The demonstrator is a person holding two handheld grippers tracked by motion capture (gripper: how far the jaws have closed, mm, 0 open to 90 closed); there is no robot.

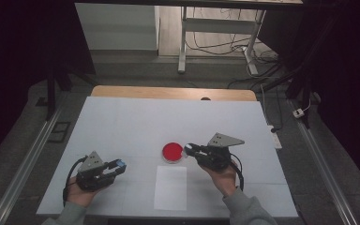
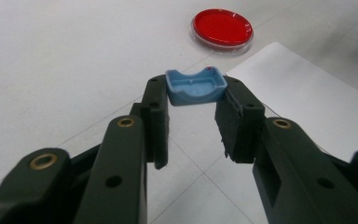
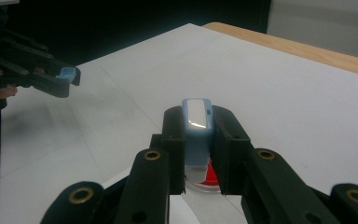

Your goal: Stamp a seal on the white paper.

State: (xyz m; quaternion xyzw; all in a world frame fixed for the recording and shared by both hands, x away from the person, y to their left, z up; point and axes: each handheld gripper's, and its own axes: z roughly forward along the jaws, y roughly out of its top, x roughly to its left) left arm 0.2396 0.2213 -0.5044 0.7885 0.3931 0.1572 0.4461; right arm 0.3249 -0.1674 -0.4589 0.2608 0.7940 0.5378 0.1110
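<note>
Room all round red dish [image 1: 172, 152], white sheet [image 1: 170, 187] just beside.

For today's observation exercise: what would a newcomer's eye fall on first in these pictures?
Likely the red round dish, bright against the white table near its middle. Next, the blue pieces: the left gripper clamps a small open blue tray, and the right gripper clamps a blue-and-white piece just above the dish.

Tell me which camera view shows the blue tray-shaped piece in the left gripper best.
The left gripper view: the blue tray-shaped piece sits close and sharp, clamped between the fingers, its hollow inside facing the camera. The high view gives a small blue spot at the left gripper. The right gripper view shows it far off, at the left edge.
</note>
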